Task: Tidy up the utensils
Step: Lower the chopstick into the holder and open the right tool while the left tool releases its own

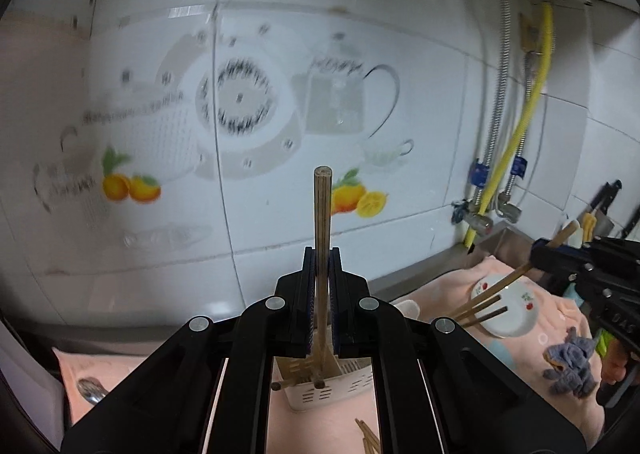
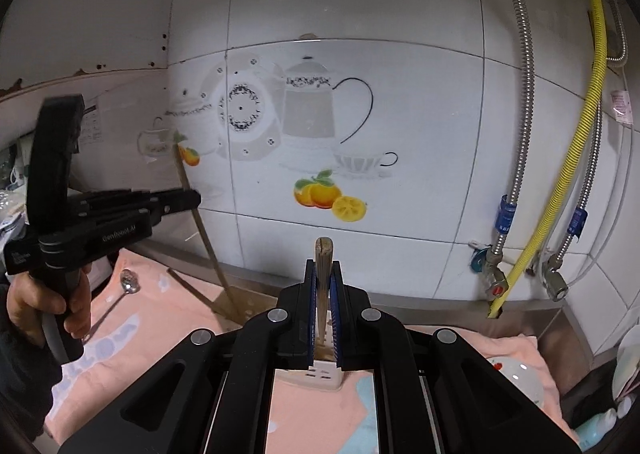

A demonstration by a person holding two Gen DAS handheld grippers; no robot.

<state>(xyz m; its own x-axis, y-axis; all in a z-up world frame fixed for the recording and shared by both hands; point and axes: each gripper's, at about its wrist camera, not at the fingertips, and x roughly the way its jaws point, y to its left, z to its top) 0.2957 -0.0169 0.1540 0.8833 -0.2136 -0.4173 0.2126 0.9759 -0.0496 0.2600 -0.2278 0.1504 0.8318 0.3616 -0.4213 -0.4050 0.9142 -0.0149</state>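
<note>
**Meanwhile, both grippers carry chopsticks above the holder**

Left wrist view: the left gripper [image 1: 322, 294] is clamped tight on a wooden chopstick [image 1: 322, 214] standing upright at frame centre. Directly below, the white utensil holder [image 1: 320, 386] sits on the pink towel [image 1: 440, 294].

Right wrist view: the right gripper [image 2: 323, 306] pinches its own chopstick [image 2: 323, 254], with the holder at lower centre. Likely next: lower each stick's end into a compartment, then release.
</note>
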